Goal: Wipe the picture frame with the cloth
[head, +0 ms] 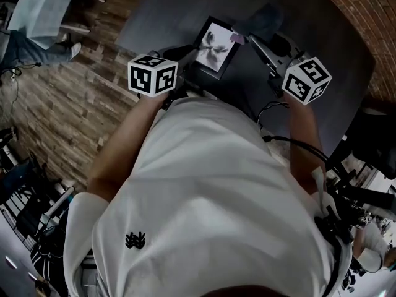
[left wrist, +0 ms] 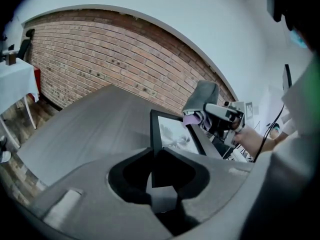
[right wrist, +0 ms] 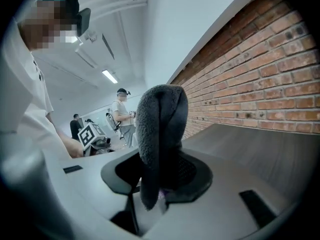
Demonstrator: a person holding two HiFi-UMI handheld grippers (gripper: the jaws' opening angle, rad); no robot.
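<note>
A black picture frame (head: 215,47) with a pale print is held tilted above the dark table (head: 328,48). My left gripper (head: 187,65) is shut on the frame's lower left edge; in the left gripper view the frame (left wrist: 172,133) rises from between the jaws of that gripper (left wrist: 155,159). My right gripper (head: 249,41) is shut on a folded grey cloth (head: 263,18), which hangs at the frame's top right corner. In the right gripper view the cloth (right wrist: 160,134) stands up between the jaws of the gripper (right wrist: 157,181) and hides the frame. The left gripper view shows the cloth (left wrist: 202,96) touching the frame's upper corner.
A brick wall (head: 365,5) runs behind the table. Wooden flooring (head: 68,104) lies to the left, with a white table (left wrist: 15,81) and chair legs. People (right wrist: 122,115) stand far off in the room. Cables and black equipment (head: 352,197) sit at the right.
</note>
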